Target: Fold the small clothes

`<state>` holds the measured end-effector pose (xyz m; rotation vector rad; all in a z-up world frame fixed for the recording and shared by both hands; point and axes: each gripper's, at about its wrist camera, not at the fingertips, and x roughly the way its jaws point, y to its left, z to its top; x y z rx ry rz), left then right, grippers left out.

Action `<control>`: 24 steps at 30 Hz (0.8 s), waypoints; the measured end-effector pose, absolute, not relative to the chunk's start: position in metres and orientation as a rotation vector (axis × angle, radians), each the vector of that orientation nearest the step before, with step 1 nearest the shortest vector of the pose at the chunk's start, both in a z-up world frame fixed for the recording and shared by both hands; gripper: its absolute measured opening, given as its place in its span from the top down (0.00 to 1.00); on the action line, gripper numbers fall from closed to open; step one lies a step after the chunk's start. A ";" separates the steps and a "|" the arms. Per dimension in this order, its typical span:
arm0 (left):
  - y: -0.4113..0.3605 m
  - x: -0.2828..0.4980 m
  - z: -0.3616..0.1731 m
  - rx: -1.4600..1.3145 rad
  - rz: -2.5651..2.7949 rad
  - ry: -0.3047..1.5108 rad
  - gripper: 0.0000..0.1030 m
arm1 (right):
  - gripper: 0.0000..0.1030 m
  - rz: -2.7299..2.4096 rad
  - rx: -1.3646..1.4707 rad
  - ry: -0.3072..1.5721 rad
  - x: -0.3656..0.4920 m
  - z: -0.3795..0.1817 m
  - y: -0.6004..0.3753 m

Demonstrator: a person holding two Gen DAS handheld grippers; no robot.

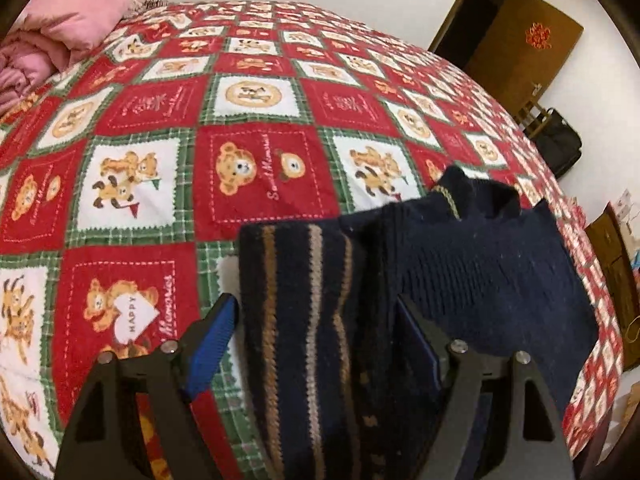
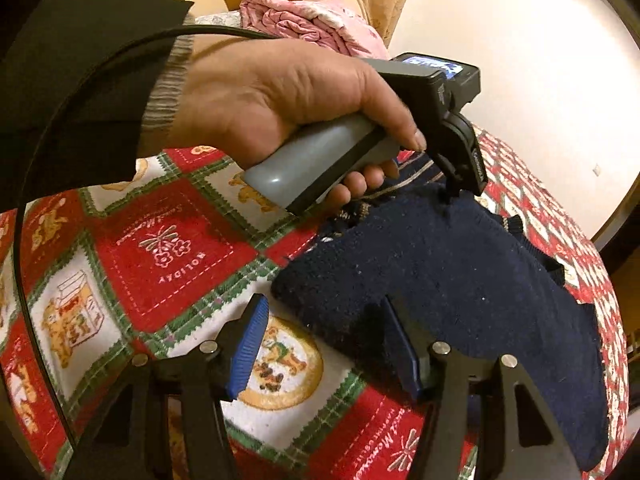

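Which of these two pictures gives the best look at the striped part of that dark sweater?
The left wrist view: the sweater's striped sleeve fills the middle, its tan and beige stripes plain. The right wrist view shows mostly plain navy knit, with only a sliver of pattern under the hand.

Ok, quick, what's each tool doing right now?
Left tool: open; striped part of the navy sweater lies between its jaws, not pinched.
Right tool: open, holding nothing; the bedspread shows between its jaws.
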<state>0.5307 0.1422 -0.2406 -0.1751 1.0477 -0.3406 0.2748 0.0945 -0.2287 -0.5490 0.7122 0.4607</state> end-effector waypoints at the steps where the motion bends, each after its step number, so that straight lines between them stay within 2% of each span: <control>1: 0.142 0.531 -0.242 -0.179 -0.346 1.047 0.21 | 0.42 0.456 -0.551 0.716 0.276 -0.230 0.095; 10: 0.141 0.534 -0.243 -0.153 -0.360 1.034 0.24 | 0.43 0.402 -0.612 0.637 0.263 -0.238 0.095; 15: 0.137 0.539 -0.245 -0.141 -0.358 1.035 0.24 | 0.43 0.339 -0.782 0.535 0.249 -0.245 0.115; 19: 0.137 0.537 -0.245 -0.126 -0.371 1.029 0.27 | 0.43 0.330 -0.760 0.560 0.259 -0.245 0.116; 20: 0.138 0.537 -0.245 -0.125 -0.373 1.026 0.32 | 0.54 0.341 -0.773 0.555 0.260 -0.246 0.118; 21: 0.139 0.536 -0.245 -0.133 -0.386 1.023 0.43 | 0.62 0.345 -0.791 0.550 0.259 -0.247 0.121; 22: 0.141 0.536 -0.244 -0.156 -0.415 1.025 0.50 | 0.79 0.340 -0.804 0.545 0.262 -0.249 0.121; 23: 0.141 0.536 -0.244 -0.177 -0.440 1.027 0.63 | 0.83 0.337 -0.812 0.542 0.263 -0.250 0.122; 24: 0.142 0.536 -0.243 -0.194 -0.458 1.029 0.72 | 0.85 0.345 -0.807 0.554 0.265 -0.250 0.122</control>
